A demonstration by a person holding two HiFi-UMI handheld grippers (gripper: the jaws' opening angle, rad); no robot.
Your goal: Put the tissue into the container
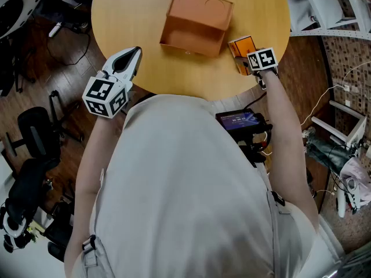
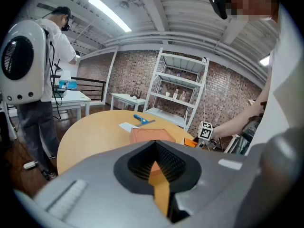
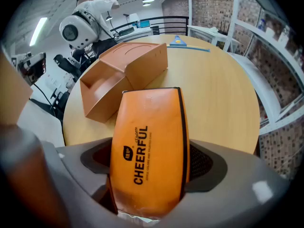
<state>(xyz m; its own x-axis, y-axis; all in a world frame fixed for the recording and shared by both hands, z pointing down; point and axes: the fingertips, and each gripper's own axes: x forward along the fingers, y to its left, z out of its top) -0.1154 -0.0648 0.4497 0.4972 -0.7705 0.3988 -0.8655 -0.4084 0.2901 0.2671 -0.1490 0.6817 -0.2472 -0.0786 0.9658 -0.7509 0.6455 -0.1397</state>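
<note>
Near the counter (image 1: 133, 16) edge, the right gripper (image 3: 149, 189) has its jaws clamped on the tissue pack (image 3: 149, 146), not yet inside the container (image 1: 194, 22); the left gripper (image 2: 159, 177) has its jaws together, empty.

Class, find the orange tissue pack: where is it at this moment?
The tissue pack is clamped in the right tongs, at the head view's right, over the round table near its front edge, just right of the orange container.

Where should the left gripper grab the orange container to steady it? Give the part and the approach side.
Take the container by its left side wall at the open end, coming down from above on the left, one jaw inside and one outside. That wall looks thin and upright and the tray is open on top; the covered half is probably too wide for the jaws.
</note>
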